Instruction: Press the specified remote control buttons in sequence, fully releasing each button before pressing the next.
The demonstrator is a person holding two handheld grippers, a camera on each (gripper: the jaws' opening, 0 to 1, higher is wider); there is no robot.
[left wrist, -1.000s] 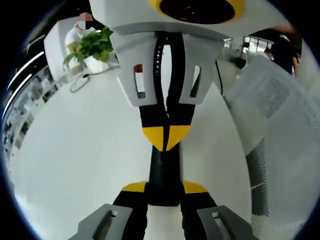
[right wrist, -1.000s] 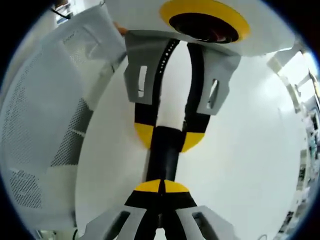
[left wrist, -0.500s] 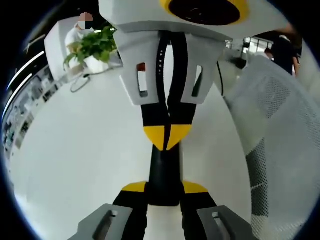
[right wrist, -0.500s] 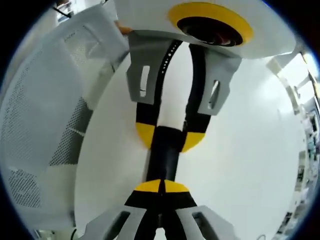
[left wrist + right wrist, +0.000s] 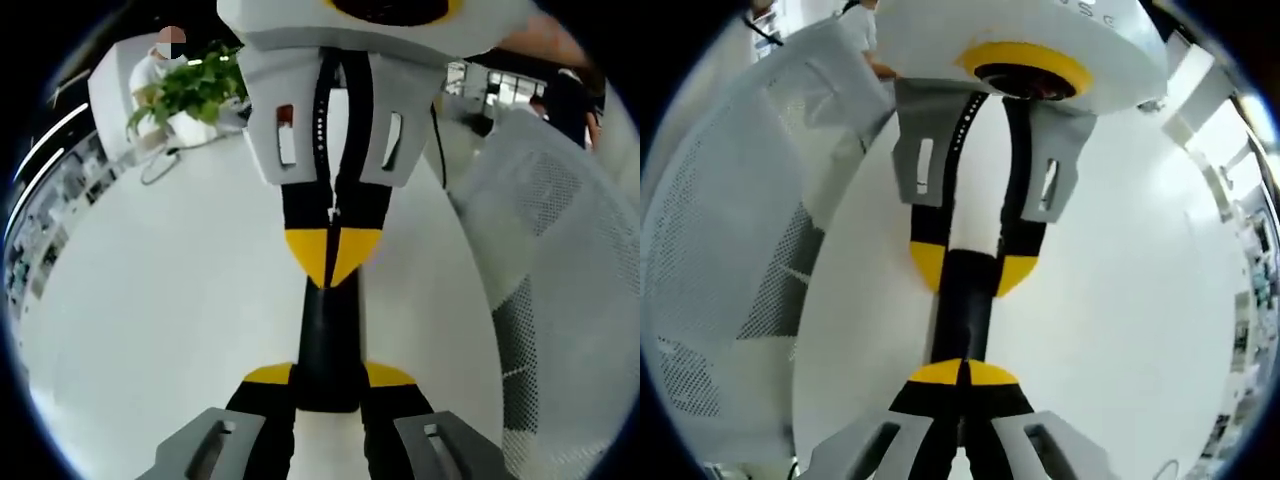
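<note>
A slim black remote (image 5: 326, 345) lies lengthwise between the yellow-tipped jaws of my left gripper (image 5: 328, 376), which is shut on it above the white table (image 5: 150, 300). My right gripper (image 5: 332, 258) comes in from the top with its two yellow tips together, shut, its point resting at the remote's far end. In the right gripper view the shut right gripper (image 5: 962, 372) meets the near end of the remote (image 5: 964, 310). Beyond it, the left gripper (image 5: 972, 270) clasps the remote from both sides. The buttons are hidden.
A white mesh chair (image 5: 560, 250) stands close on the right of the table; it also appears as the chair (image 5: 730, 220) on the left in the right gripper view. A potted plant (image 5: 190, 90) and a seated person (image 5: 155, 65) are at the far side.
The right gripper has drawn back a little along the remote and tilted, so its tips sit slightly higher in the left gripper view. The left gripper keeps its hold on the remote.
</note>
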